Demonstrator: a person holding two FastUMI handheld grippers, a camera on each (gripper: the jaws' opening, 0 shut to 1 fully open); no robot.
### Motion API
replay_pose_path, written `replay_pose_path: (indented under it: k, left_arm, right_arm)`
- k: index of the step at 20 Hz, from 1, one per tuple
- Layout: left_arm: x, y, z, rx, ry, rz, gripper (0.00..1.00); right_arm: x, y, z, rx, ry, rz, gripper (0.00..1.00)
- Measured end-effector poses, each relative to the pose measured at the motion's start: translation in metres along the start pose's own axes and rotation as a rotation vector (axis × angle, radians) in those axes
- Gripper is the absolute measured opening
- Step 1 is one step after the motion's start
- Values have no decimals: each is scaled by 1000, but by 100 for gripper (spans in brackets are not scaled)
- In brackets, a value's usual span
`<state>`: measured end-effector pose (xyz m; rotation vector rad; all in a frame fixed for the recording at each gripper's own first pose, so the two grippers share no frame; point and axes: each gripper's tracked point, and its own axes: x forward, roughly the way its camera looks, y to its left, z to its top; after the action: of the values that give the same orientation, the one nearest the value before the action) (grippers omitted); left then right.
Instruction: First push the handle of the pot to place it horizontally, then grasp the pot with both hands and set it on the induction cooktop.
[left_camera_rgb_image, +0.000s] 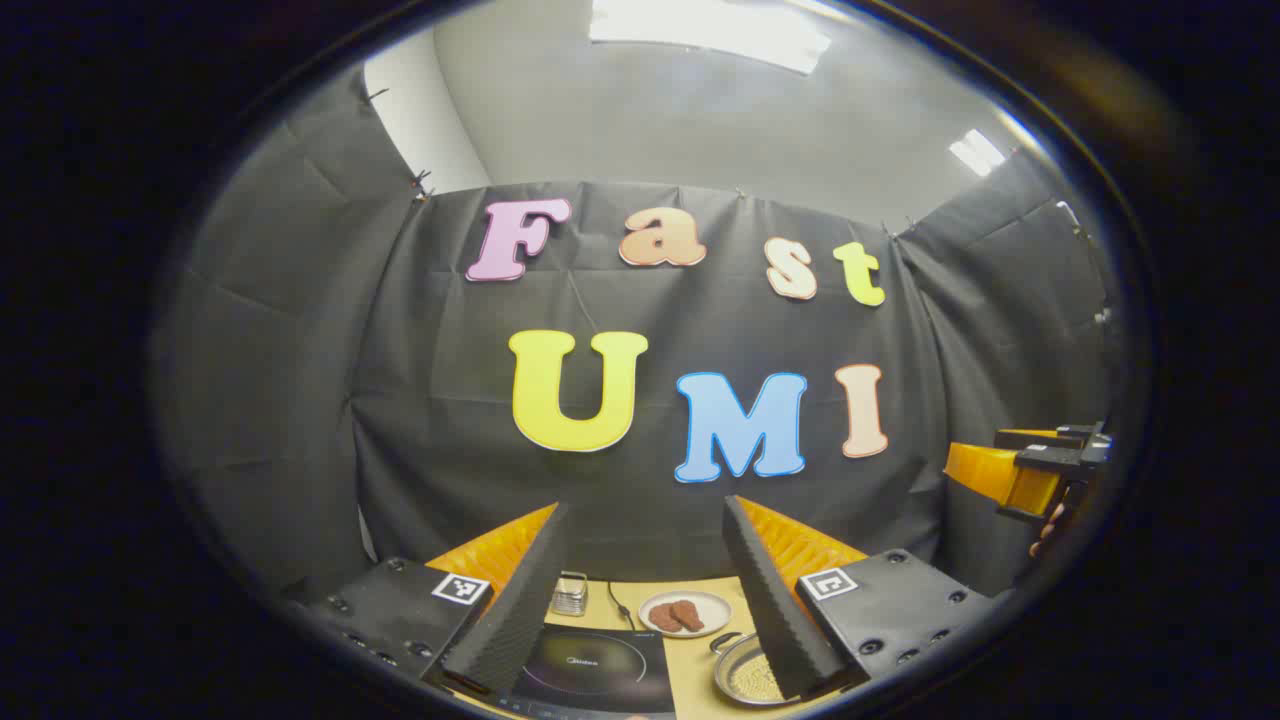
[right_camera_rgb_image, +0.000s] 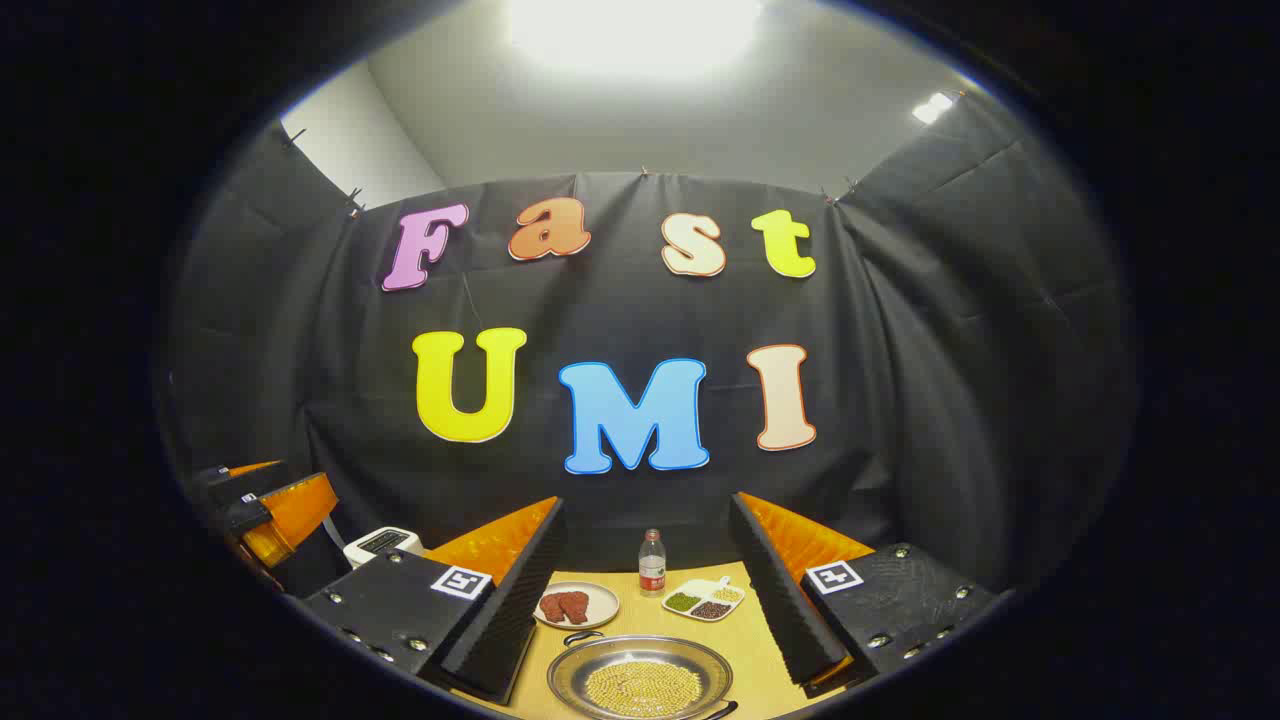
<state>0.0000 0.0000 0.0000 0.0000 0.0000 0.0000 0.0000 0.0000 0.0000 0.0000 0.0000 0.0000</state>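
Observation:
The pot, a shallow metal pan of yellow grains, sits on the wooden table right below my right gripper, which hangs open and high above it. One pot handle points far-left, another near-right. In the left gripper view the pot lies partly hidden behind a finger, to the right of the black induction cooktop. My left gripper is open above the cooktop, holding nothing. The other gripper shows at the far right with a hand under it.
A plate of brown meat lies behind the pot, with a bottle and a divided dish of beans farther back. A small metal rack and a cable sit behind the cooktop. A white device stands at the left.

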Motion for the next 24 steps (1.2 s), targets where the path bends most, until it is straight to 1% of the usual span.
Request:
replay_pose_path:
  k: [3, 4, 5, 6, 7, 9, 10, 13, 15, 16, 18, 23, 24]
  left_arm:
    - [8, -6, -2, 15, 2, -5, 97]
    - [11, -8, 0, 22, -4, -2, 94]
    - [12, -11, 0, 26, -13, 1, 100]
    - [14, -13, 0, 28, -19, 4, 100]
    - [15, -17, -1, 32, -19, 6, 97]
    - [18, -20, -2, 33, -19, 12, 100]
    - [19, -21, -1, 28, -23, 12, 100]
    - [22, -24, 0, 26, -21, 16, 94]
    - [22, -28, 1, 27, -22, 11, 97]
    - [22, -28, 0, 32, -21, 13, 97]
    - [20, -30, -3, 37, -11, 6, 94]
    - [19, -31, -9, 45, 0, -8, 94]
    - [19, -30, -10, 46, 3, -11, 97]
  right_arm:
    - [3, -1, -6, 15, 9, 9, 98]
    - [6, -3, -7, 15, 9, 11, 98]
    - [8, -6, -8, 12, 6, 15, 99]
    - [11, -8, -8, 11, 7, 18, 99]
    - [13, -10, -10, 16, 10, 23, 99]
    - [19, -15, -11, 23, 14, 28, 99]
    - [21, -19, -11, 24, 11, 28, 99]
    - [25, -22, -13, 26, 17, 30, 99]
    - [25, -25, -17, 25, 24, 32, 99]
    - [25, -27, -20, 26, 30, 29, 99]
    - [26, -29, -28, 35, 49, 27, 99]
    - [23, -33, -57, 32, 114, 29, 99]
    - [23, -33, -65, 29, 131, 35, 99]
